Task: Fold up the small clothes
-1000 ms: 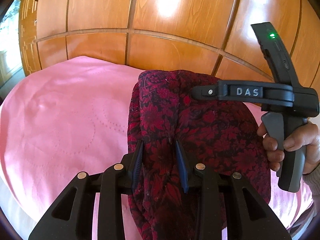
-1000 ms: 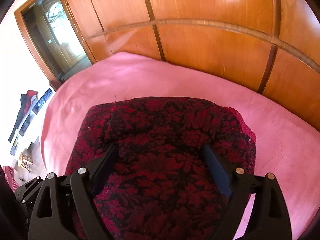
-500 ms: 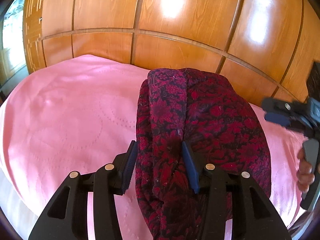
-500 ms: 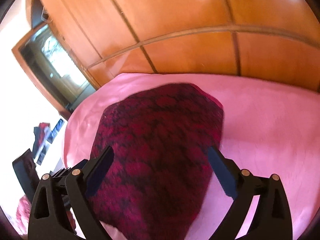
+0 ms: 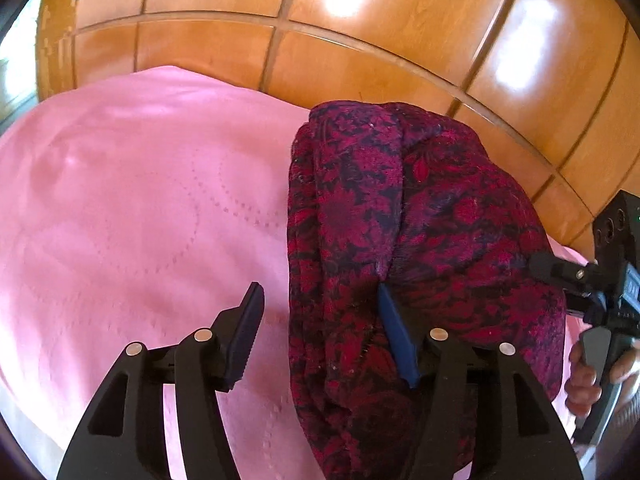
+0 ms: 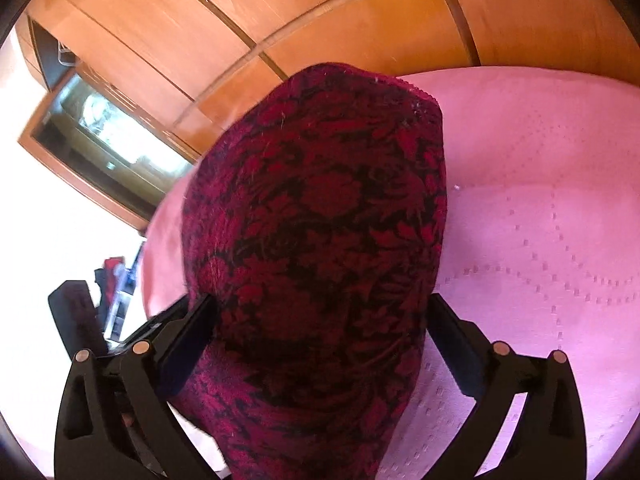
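A dark red floral garment (image 5: 404, 232) lies folded in a thick bundle on a pink bedsheet (image 5: 140, 220). My left gripper (image 5: 320, 332) is open; its left finger is off the cloth over the sheet, its right finger rests against the bundle's left fold. In the right wrist view the garment (image 6: 320, 240) fills the middle, lying between the wide-open jaws of my right gripper (image 6: 320, 332). The right gripper also shows at the right edge of the left wrist view (image 5: 600, 292), beside the bundle.
A glossy wooden panelled wall (image 5: 360, 20) stands right behind the bed. A wood-framed opening (image 6: 100, 132) and dark items by a white wall (image 6: 108, 292) are off the bed's left side.
My left gripper opened and let go of the garment's fold. My right gripper swung away to the bundle's right side and stays open around it.
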